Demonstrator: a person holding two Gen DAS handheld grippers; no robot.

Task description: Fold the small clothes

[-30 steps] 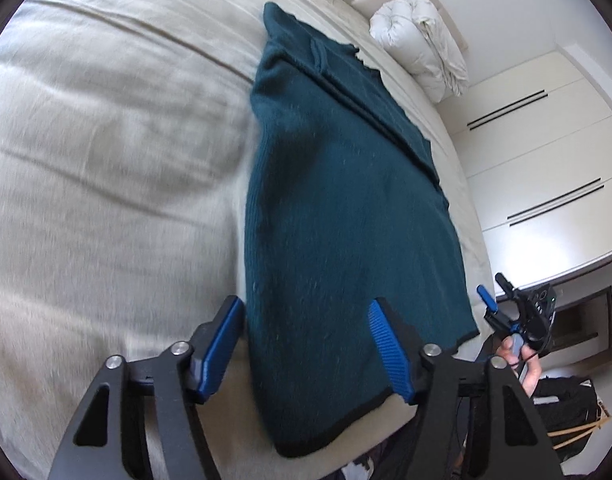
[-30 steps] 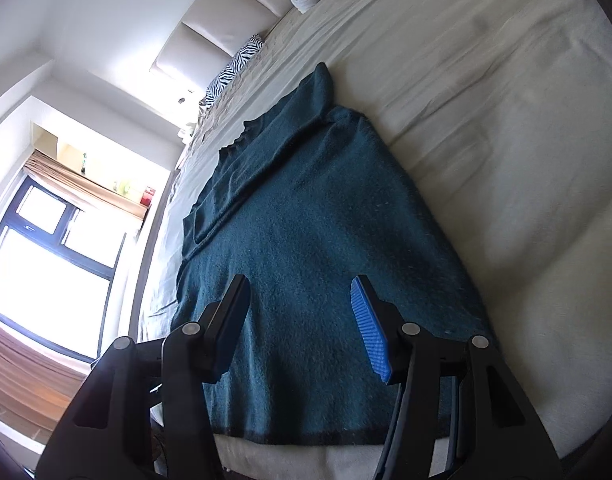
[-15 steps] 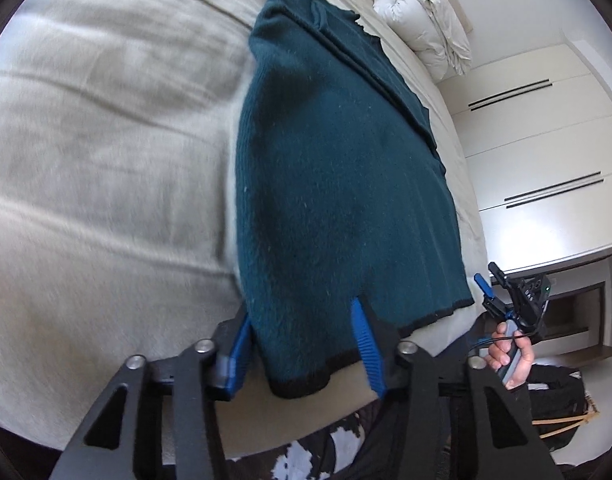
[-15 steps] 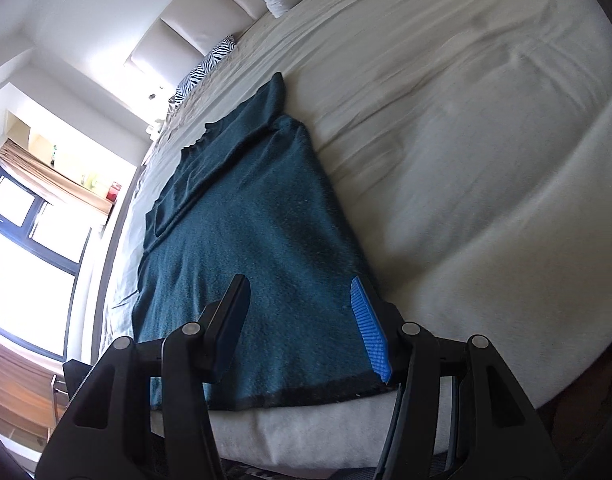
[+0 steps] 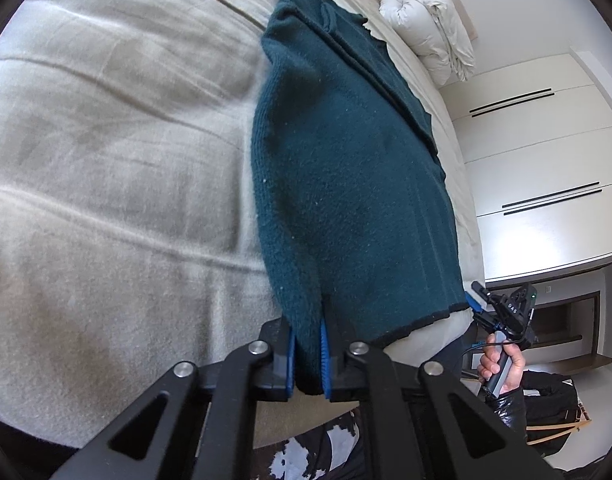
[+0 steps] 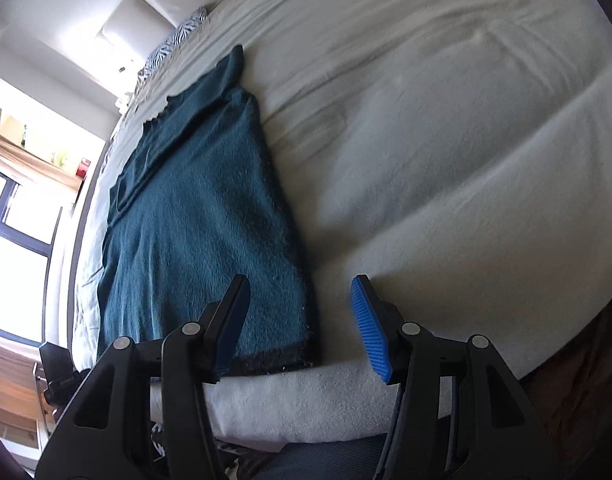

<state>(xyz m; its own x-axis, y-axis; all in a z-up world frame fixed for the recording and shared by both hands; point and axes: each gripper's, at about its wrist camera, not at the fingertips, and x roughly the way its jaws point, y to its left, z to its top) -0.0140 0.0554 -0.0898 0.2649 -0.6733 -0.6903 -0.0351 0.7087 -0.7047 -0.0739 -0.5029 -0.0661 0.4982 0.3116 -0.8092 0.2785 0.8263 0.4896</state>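
A dark teal knit sweater (image 5: 354, 168) lies lengthwise on a beige bed (image 5: 106, 168), its black-trimmed hem at the near edge. My left gripper (image 5: 306, 354) is shut on the sweater's near left hem corner, the fabric pinched between the blue pads. In the right wrist view the sweater (image 6: 194, 216) lies to the left. My right gripper (image 6: 302, 320) is open, its jaws standing either side of the near right hem corner, just above the mattress edge. The right gripper also shows in the left wrist view (image 5: 502, 312), held in a hand.
A rolled white duvet (image 5: 430, 28) lies at the head of the bed by white wardrobe doors (image 5: 546, 160). A zebra-print pillow (image 6: 182, 32) and padded headboard (image 6: 154, 4) sit at the far end. A bright window (image 6: 14, 240) is at left.
My left gripper moved in and shut on the sweater's near left corner. My right gripper slid right along the hem to the near right corner and stayed open.
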